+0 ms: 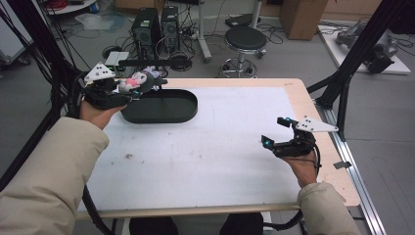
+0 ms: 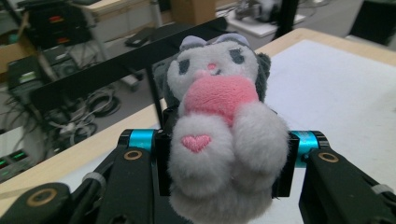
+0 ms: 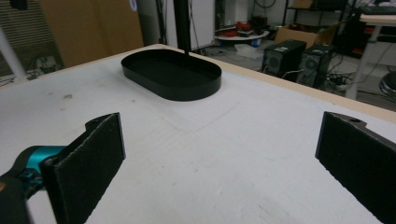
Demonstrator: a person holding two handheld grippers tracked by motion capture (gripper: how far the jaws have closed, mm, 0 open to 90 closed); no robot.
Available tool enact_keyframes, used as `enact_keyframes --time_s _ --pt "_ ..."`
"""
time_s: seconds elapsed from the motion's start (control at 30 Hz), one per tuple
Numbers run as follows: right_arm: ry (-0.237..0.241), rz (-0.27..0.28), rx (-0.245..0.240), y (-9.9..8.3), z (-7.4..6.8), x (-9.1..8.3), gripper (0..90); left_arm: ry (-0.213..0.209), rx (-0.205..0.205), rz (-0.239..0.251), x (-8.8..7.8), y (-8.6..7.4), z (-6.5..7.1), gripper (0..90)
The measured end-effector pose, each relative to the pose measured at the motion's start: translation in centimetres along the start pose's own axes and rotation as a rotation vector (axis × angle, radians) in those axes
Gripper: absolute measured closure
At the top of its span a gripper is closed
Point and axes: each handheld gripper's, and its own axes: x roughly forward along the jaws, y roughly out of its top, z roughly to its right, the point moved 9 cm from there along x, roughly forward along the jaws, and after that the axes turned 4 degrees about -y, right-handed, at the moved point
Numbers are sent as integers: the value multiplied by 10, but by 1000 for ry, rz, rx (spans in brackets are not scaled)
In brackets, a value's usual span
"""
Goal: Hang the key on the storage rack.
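A small plush cat [image 2: 219,135], grey and white with a pink heart, is clamped between the jaws of my left gripper [image 2: 224,161]. In the high view that left gripper [image 1: 128,87] holds the plush cat [image 1: 134,82] up at the far left of the table, just above the left end of a black oval tray [image 1: 183,111]. My right gripper [image 1: 277,132] hovers over the right side of the white table top, open with nothing between its pads [image 3: 93,158]. The black oval tray [image 3: 205,86] lies empty ahead of it.
The white mat covers a table with a wooden edge [image 1: 313,105]. A black frame post [image 1: 350,58] rises by the right edge. On the floor behind the table stand a stool [image 1: 244,41], computer towers [image 1: 156,27] and cables.
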Motion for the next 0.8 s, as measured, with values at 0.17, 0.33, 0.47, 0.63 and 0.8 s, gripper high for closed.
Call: enact_keyframes --time_s 0.17,0.33,0.47,0.63,0.8 --pt "-45 34 25 -10 6 -5 5 68 -22 -9 1 2 -14 564" --pt "-70 59 29 -18 8 -7 5 115 -39 -14 5 3 -25 564" --pt "-76 74 46 -24 9 -8 5 150 -58 0 9 7 -32 564" --pt "-85 90 37 -31 9 -12 5 177 -49 10 14 14 -35 564" --pt "-98 101 35 -39 10 -13 5 195 -64 21 21 17 -39 564"
